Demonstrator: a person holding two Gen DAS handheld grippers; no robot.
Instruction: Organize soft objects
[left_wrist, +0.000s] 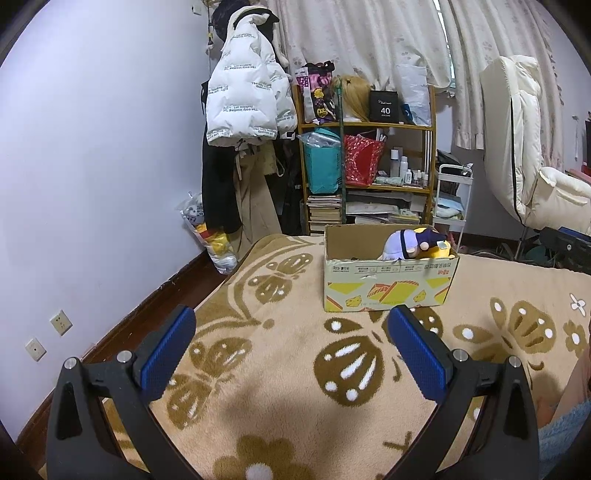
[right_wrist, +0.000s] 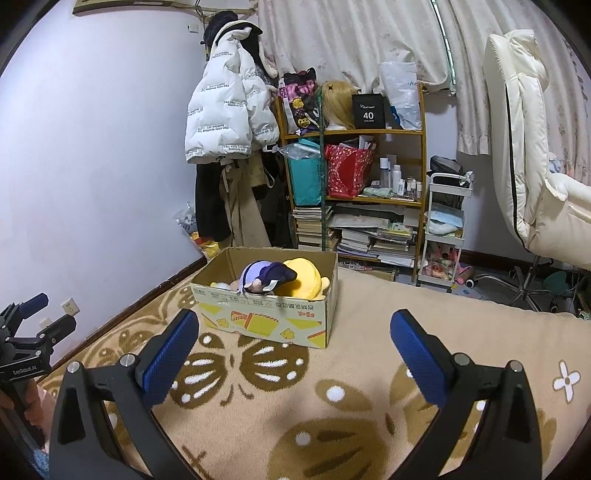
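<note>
A cardboard box (left_wrist: 388, 286) with yellow print stands on the beige butterfly-pattern blanket (left_wrist: 288, 369). It also shows in the right wrist view (right_wrist: 266, 317). Inside lie a purple-haired plush doll (right_wrist: 264, 277) and a yellow plush (right_wrist: 304, 278); both also show in the left wrist view, the doll (left_wrist: 402, 243) and the yellow plush (left_wrist: 441, 251). My left gripper (left_wrist: 291, 325) is open and empty, hovering over the blanket in front of the box. My right gripper (right_wrist: 294, 332) is open and empty, just in front of the box. The left gripper also shows at the left edge of the right wrist view (right_wrist: 44, 314).
A wooden shelf (right_wrist: 354, 177) full of bags, bottles and books stands behind the bed. Coats (right_wrist: 229, 107) hang left of it. A white trolley (right_wrist: 445, 229) and a cream office chair (right_wrist: 535, 155) stand at the right. A purple wall (left_wrist: 92, 166) runs along the left.
</note>
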